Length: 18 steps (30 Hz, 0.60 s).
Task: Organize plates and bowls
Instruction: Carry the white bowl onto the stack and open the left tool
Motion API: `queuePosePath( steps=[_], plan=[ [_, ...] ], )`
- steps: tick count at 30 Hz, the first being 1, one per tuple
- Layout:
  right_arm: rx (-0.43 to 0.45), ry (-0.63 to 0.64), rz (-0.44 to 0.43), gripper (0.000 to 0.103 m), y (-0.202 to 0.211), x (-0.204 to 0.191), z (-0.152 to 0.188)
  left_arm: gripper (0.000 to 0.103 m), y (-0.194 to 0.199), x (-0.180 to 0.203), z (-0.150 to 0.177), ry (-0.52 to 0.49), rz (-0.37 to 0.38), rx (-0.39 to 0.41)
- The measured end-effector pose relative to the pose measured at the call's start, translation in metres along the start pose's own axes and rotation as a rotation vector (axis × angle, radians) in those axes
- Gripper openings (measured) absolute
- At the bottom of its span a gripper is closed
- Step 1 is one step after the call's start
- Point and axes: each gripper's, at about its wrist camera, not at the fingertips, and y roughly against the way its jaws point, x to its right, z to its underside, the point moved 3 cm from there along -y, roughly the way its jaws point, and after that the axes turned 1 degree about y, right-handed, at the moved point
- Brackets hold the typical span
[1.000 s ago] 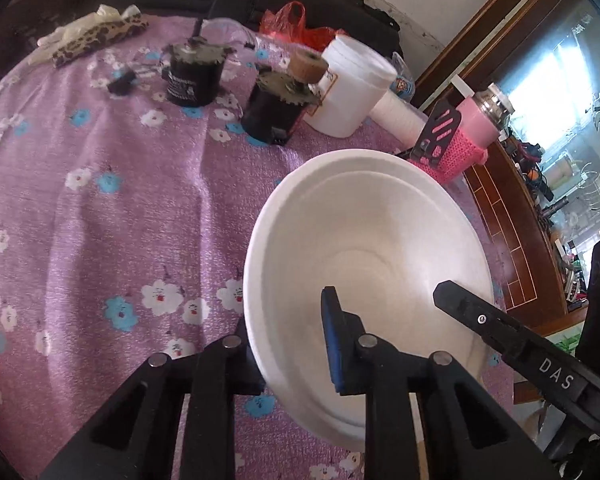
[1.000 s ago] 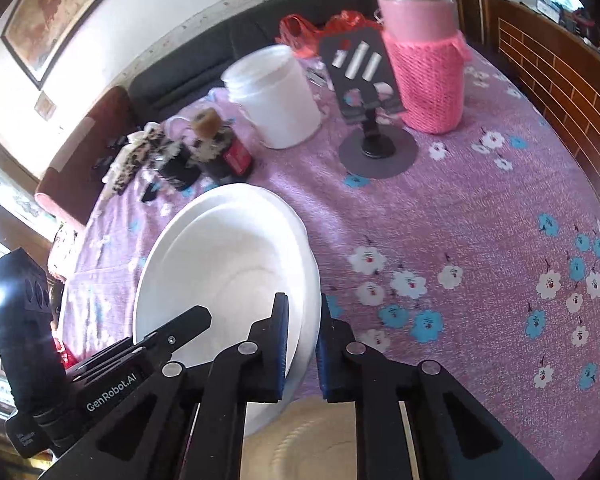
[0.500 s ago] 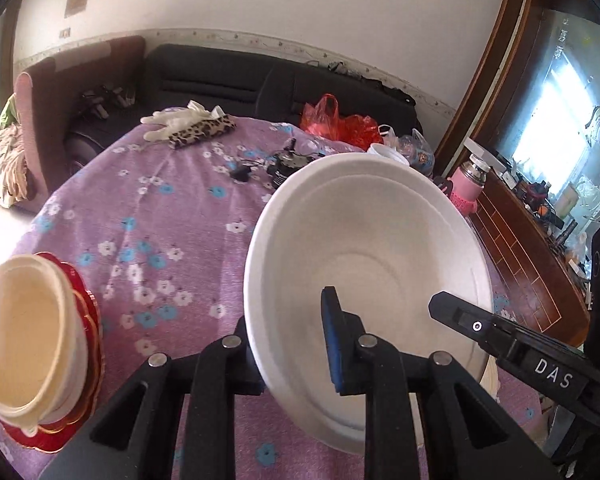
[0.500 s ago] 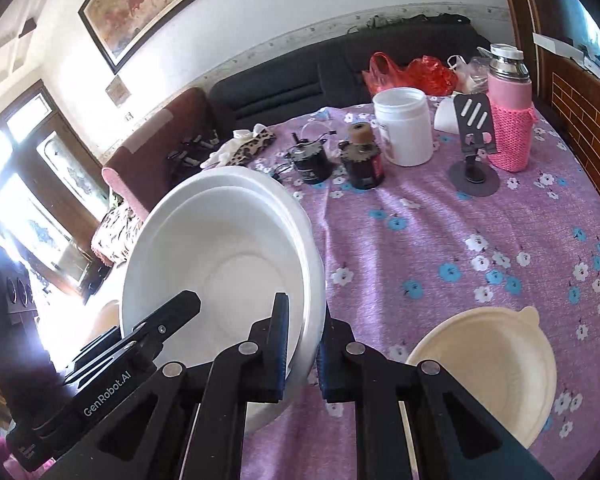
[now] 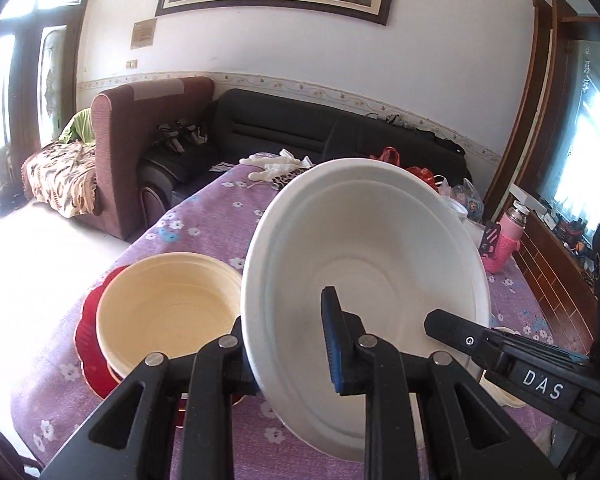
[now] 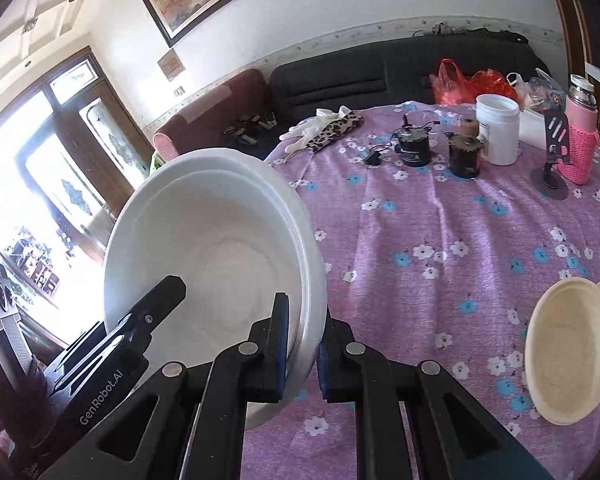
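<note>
Both grippers hold one stack of nested white bowls (image 5: 372, 256), lifted off the table. My left gripper (image 5: 288, 344) is shut on its left rim. My right gripper (image 6: 302, 344) is shut on its right rim, where the white bowls (image 6: 216, 248) tilt toward the camera. In the left wrist view a cream bowl (image 5: 168, 308) sits in a red plate (image 5: 90, 340) just left of the held stack. In the right wrist view another cream bowl (image 6: 568, 348) lies on the purple floral tablecloth (image 6: 440, 240) at the right.
At the table's far side stand two dark motors (image 6: 414, 148), a white tub (image 6: 498, 128), a black phone stand (image 6: 554, 152), a pink-sleeved flask (image 6: 580, 140), a leopard pouch with white gloves (image 6: 328, 130) and red bags (image 6: 468, 84). Sofas stand beyond the table.
Both grippers have carried the white bowls up and to the left; the cream bowl on the red plate has come close beside the stack in the left wrist view.
</note>
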Motion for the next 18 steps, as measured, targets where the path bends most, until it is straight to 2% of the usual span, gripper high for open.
queuePosePath(
  steps=[11, 18],
  plan=[
    [-0.028, 0.061, -0.04, 0.013, -0.036, -0.06, -0.005, 0.021, 0.009, -0.061, -0.01, 0.054, -0.093, 0.032],
    [-0.063, 0.113, -0.058, 0.014, -0.071, -0.104, -0.017, 0.022, -0.006, -0.107, -0.026, 0.077, -0.152, 0.004]
  ],
)
